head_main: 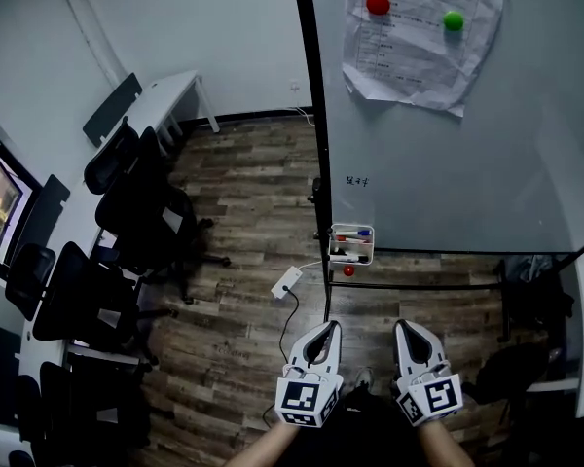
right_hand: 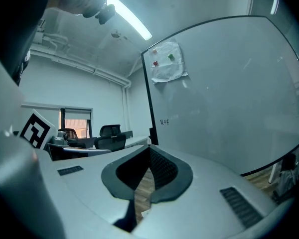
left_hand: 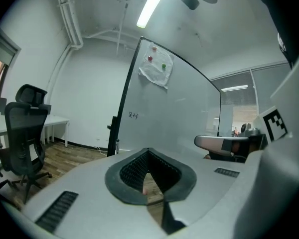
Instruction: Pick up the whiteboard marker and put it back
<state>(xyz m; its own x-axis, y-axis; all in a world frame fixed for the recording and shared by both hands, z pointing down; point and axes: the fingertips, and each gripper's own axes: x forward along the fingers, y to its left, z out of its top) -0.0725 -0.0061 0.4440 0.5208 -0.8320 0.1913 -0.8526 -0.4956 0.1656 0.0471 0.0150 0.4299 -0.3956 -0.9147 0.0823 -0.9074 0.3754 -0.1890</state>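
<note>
Whiteboard point(head_main: 448, 144) holder point(head_main: 334, 245) holds blue-capped marker point(head_main: 356, 233); left gripper point(head_main: 327, 327), right gripper point(head_main: 407, 326) both closed, empty.

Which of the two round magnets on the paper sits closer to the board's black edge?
The red magnet, nearer the left side of the paper; the green magnet sits further right.

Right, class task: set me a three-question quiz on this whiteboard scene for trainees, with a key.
1. True or false: the left gripper holds a marker.
2. Which colours are the two magnets pinning the paper to the whiteboard? A red and green; B blue and yellow; C both black.
3. Fill in: in the head view, the marker holder hangs at the whiteboard's lower ____ corner.
Key: 1 false; 2 A; 3 left.
</note>
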